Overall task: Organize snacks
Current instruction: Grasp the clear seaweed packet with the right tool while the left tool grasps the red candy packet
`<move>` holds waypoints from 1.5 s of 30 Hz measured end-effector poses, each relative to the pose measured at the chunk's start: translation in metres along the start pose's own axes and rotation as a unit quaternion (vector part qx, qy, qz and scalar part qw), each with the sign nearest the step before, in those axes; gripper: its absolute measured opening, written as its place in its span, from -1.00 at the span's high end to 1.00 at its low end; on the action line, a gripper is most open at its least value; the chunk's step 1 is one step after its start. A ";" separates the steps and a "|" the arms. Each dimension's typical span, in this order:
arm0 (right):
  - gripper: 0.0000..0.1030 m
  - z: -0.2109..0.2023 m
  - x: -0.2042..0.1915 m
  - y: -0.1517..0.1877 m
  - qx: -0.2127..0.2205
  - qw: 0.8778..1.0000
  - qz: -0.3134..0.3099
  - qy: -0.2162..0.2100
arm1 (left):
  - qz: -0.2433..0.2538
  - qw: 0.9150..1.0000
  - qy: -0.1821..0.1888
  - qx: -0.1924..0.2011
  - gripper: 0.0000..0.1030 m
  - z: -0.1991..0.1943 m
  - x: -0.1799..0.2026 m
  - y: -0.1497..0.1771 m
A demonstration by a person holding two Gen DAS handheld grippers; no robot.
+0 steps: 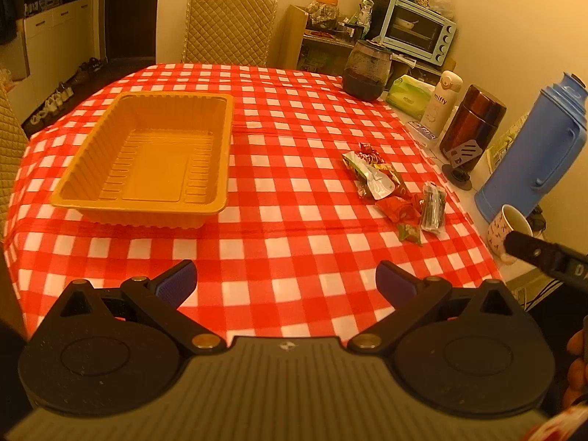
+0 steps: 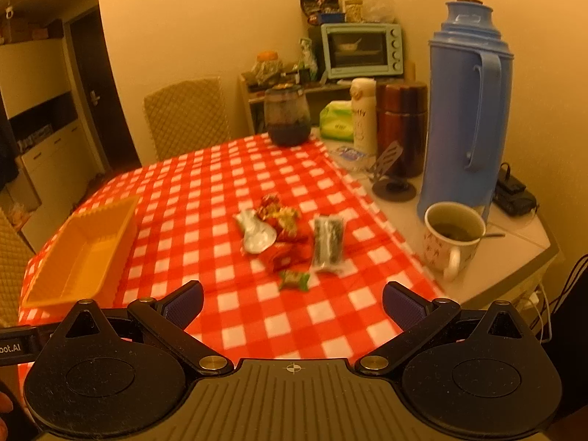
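Observation:
An empty orange plastic tray [image 1: 147, 158] [image 2: 81, 253] sits on the left of the red-checked tablecloth [image 1: 286, 235]. A small heap of wrapped snacks [image 1: 386, 187] [image 2: 279, 231] lies to its right: red wrappers, a torn silver packet [image 1: 378, 183], a clear pack of dark sticks [image 1: 433, 207] [image 2: 328, 244] and a green candy [image 1: 411, 233] [image 2: 294, 280]. My left gripper [image 1: 286, 283] hovers open over the near cloth, nothing between its fingers. My right gripper [image 2: 293, 301] is open too, just short of the green candy. Part of the right gripper's body shows at the left wrist view's right edge.
Along the table's right side stand a blue thermos [image 2: 465, 117], a mug of tea with a spoon [image 2: 452, 239], a brown canister [image 1: 472, 125], a white bottle [image 1: 441, 101], tissues [image 1: 408, 95] and a dark glass jar [image 1: 367, 70]. Chair [image 1: 229, 27] and toaster oven [image 1: 417, 29] beyond.

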State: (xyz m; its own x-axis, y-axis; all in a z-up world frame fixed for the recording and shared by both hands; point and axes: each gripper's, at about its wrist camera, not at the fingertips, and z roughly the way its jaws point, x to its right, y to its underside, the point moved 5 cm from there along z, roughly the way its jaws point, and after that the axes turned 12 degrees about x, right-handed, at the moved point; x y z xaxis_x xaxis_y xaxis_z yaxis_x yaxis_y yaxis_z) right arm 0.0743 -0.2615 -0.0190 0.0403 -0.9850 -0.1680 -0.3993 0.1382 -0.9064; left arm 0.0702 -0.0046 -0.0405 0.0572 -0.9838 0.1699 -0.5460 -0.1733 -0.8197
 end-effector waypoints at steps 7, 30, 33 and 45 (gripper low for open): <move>-0.99 0.031 0.029 -0.011 0.009 1.000 -0.013 0.008 | 0.012 0.999 0.031 -0.002 -0.99 0.040 0.016 -0.013; -0.13 0.217 0.057 0.033 -0.080 0.997 -0.020 -0.005 | 0.134 0.973 0.181 -0.042 -0.41 0.200 0.074 -0.020; 0.04 0.226 0.059 0.036 -0.085 0.996 -0.026 0.002 | 0.149 0.967 0.203 -0.042 -0.25 0.206 0.084 -0.019; 0.26 0.207 0.076 0.041 -0.098 0.995 -0.014 0.001 | 0.234 0.931 0.280 -0.034 0.07 0.224 0.128 -0.012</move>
State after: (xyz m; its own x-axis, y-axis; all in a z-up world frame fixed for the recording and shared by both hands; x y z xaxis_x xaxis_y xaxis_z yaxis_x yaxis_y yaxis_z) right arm 0.2506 -0.3092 -0.1487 0.0523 -0.9884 -0.1422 -0.5682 0.0877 -0.8182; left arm 0.2710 -0.1392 -0.1316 -0.6336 -0.7699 0.0767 -0.4546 0.2902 -0.8421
